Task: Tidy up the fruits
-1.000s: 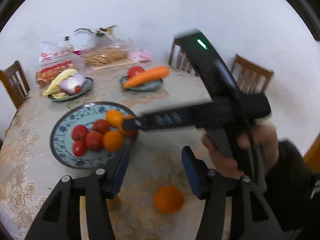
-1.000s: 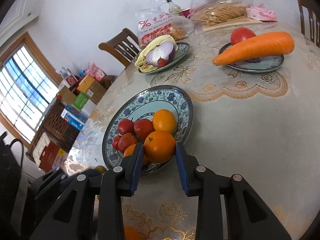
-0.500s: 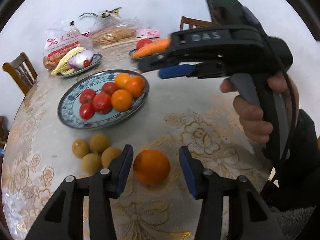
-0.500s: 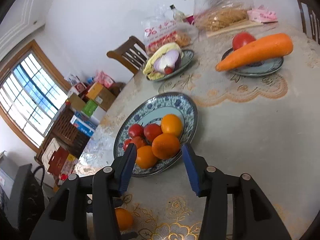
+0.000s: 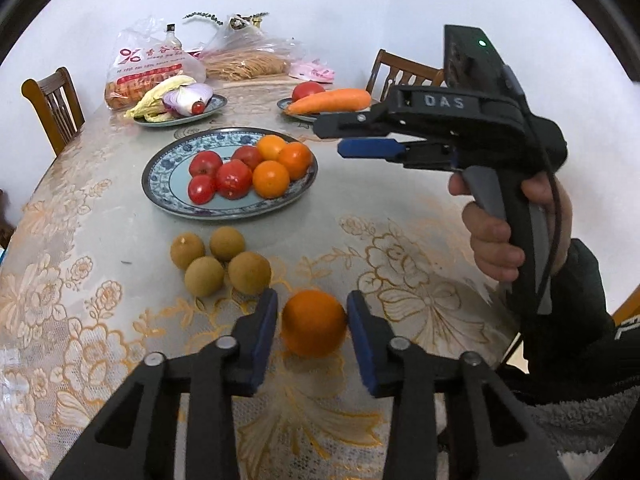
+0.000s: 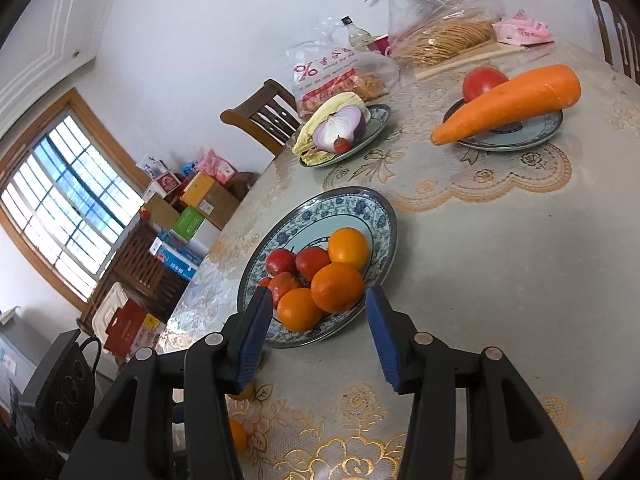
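A blue-patterned plate [image 5: 168, 168] holds three oranges [image 5: 271, 179] and several tomatoes [image 5: 233, 179]; it also shows in the right wrist view [image 6: 372, 216]. A loose orange [image 5: 314, 328] lies on the tablecloth between the fingers of my left gripper [image 5: 312, 330], which is open around it with small gaps on both sides. Several small brown fruits [image 5: 224, 266] lie just left of it. My right gripper [image 6: 318, 330] is open and empty, held in the air near the plate's near rim; it shows in the left wrist view [image 5: 360, 136].
A plate with a carrot [image 5: 328, 101] and a tomato stands at the back right. A plate with cabbage and onion [image 5: 180, 100] stands at the back left. Bags of food [image 5: 152, 64] lie behind. Chairs [image 5: 54, 104] ring the round table.
My right gripper let go of an orange on the plate, opened and drew back. My left gripper came down around the loose orange and narrowed on it.
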